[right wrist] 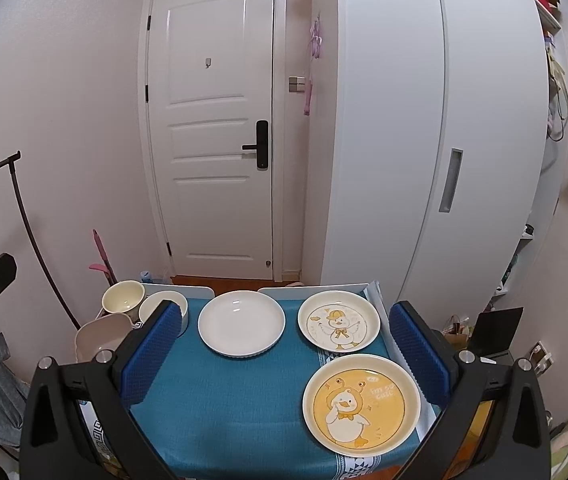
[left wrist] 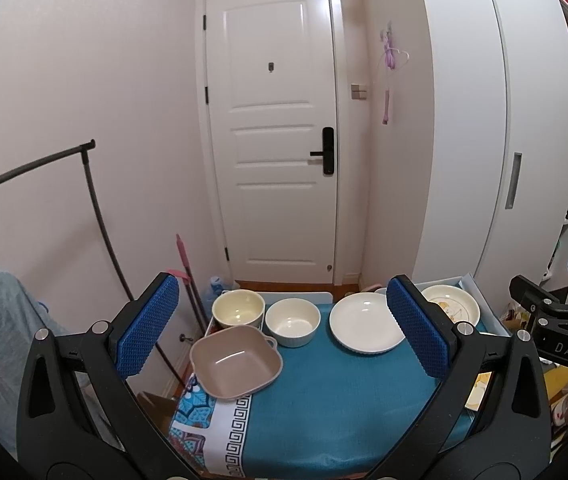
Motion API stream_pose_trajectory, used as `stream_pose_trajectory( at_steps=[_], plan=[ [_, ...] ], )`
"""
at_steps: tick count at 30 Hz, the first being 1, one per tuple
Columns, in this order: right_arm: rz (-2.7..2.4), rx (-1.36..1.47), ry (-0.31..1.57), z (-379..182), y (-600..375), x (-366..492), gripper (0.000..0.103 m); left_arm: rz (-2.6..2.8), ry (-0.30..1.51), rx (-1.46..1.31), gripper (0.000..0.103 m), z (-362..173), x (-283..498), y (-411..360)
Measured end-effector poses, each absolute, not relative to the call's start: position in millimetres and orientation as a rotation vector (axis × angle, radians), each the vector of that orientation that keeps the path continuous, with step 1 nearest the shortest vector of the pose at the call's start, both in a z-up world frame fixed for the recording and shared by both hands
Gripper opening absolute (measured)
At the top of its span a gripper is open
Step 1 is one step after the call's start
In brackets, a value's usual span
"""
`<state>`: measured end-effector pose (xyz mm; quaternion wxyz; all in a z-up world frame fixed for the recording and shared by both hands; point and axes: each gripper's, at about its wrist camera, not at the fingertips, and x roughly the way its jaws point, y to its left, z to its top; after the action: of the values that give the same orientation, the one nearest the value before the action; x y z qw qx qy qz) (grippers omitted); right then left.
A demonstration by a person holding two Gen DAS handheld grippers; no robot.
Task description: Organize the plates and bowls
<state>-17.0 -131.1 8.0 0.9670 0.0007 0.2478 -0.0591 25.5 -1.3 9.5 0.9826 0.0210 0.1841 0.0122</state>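
Note:
On a table with a teal cloth [left wrist: 324, 408] stand a cream bowl [left wrist: 238, 309], a white ribbed bowl [left wrist: 292, 322], a pink square bowl [left wrist: 235, 362], a plain white plate [left wrist: 364, 326] and a white duck plate [left wrist: 450, 304]. The right wrist view shows the plain plate [right wrist: 241, 323], the white duck plate [right wrist: 338, 326] and a yellow duck plate [right wrist: 361, 404] near the front right. My left gripper [left wrist: 281, 328] is open and empty above the near table. My right gripper [right wrist: 284, 348] is open and empty too.
A white door [left wrist: 271, 132] and a white wardrobe [left wrist: 496, 128] stand behind the table. A dark clothes rail [left wrist: 95, 216] and a pink mop [left wrist: 185, 264] are at the left. Clutter lies on the floor at the right [right wrist: 496, 332].

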Motion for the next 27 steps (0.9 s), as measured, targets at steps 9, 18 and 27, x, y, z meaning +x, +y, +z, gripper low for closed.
stream_pose_trajectory(
  at_steps=[9,18,27],
  plan=[
    [-0.115,-0.014,0.508,10.1,-127.3,-11.7,0.103,0.029,0.375,0.034,0.103,10.2,30.2,4.2],
    [-0.117,-0.012,0.503,12.5,-126.5,-4.4,0.103,0.032,0.368,0.033,0.103,10.5,41.1,8.5],
    [-0.191,0.03,0.529,1.9,-156.0,12.7,0.103,-0.063,0.383,0.085,0.103,4.8,83.7,-17.9]
  ],
)
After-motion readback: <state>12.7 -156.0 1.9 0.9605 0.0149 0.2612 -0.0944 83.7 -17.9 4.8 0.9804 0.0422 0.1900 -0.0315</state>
